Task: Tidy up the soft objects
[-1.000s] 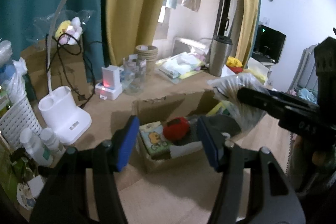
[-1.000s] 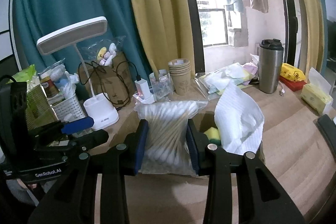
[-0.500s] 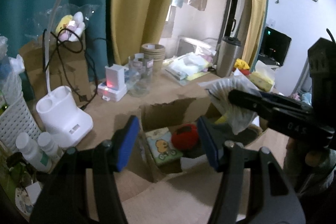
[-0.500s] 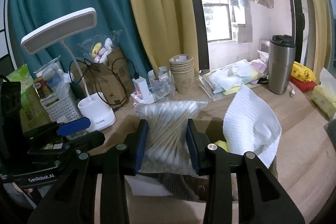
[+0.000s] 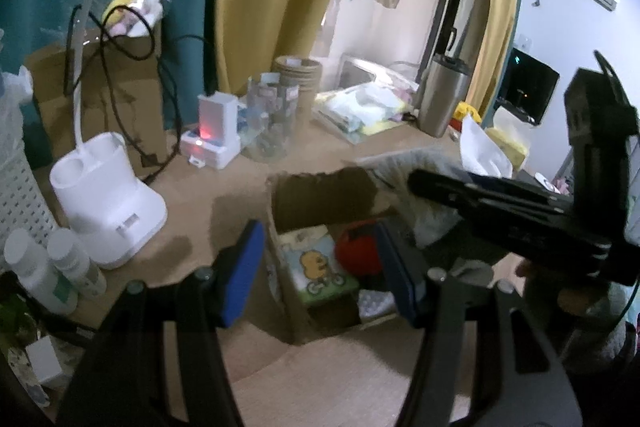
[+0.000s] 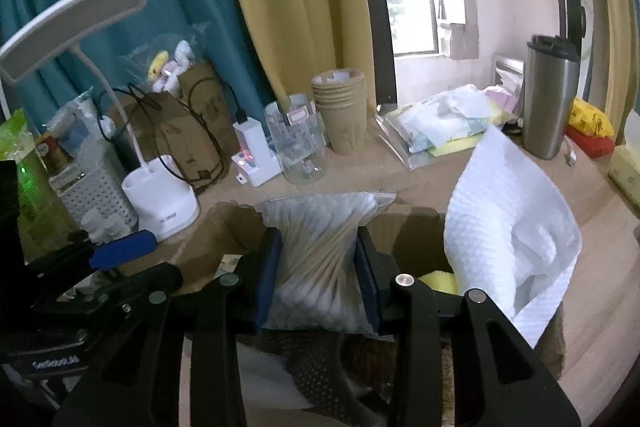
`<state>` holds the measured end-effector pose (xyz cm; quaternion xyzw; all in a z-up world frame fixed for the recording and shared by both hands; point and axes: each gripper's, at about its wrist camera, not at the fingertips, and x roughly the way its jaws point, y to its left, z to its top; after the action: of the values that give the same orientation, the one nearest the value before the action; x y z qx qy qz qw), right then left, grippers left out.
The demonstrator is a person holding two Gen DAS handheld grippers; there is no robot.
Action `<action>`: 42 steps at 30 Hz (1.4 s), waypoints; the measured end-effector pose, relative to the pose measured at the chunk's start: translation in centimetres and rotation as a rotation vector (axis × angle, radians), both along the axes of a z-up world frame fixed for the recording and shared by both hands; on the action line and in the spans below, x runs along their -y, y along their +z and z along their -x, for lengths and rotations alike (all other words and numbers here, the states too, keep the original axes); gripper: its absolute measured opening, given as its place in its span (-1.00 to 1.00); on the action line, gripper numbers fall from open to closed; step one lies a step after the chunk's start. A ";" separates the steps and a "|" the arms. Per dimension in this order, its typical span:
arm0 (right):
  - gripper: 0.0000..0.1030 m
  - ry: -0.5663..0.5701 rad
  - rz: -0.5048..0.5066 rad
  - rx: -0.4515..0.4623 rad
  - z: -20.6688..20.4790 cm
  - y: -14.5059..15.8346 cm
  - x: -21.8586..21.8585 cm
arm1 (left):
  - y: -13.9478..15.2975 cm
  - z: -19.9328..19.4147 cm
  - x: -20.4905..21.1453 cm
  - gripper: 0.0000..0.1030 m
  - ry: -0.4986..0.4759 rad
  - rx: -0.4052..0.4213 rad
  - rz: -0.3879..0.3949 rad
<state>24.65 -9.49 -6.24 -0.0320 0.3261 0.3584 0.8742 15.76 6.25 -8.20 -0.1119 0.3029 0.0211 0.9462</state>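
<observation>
Right tool: blue pads clamped on a clear zip bag of cotton swabs, squeezing it at mid-height so the bag bulges above and below the pads. Bag held over the open cardboard box, near the box's back wall.

Left tool: pads spread wide apart, nothing between them. It hangs above the near-left part of the same box. From the right wrist view only one of its blue pads shows, just left of the box.

Inside the box, left wrist view: a cloth with a yellow duck print lies along the left wall; a red soft item sits right beside it, touching or nearly so. Motion blur, so details are soft.

Right wrist view: a white textured sheet stands up out of the right end of the box, with a yellow item just below its lower left edge. A dark dotted fabric lies in the box beneath the bag.

Desk behind the box: white lamp base back-left, stack of paper cups behind, steel tumbler back-right.
</observation>
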 end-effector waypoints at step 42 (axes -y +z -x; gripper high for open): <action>-0.03 -0.115 0.004 0.108 8.0 4.1 6.7 | 5.0 6.9 3.5 0.16 -0.019 0.140 -0.030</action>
<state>16.68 -16.18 -2.10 -0.0343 0.2807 0.3045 0.9096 8.82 2.78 -3.22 -0.0958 0.2366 0.0088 0.9668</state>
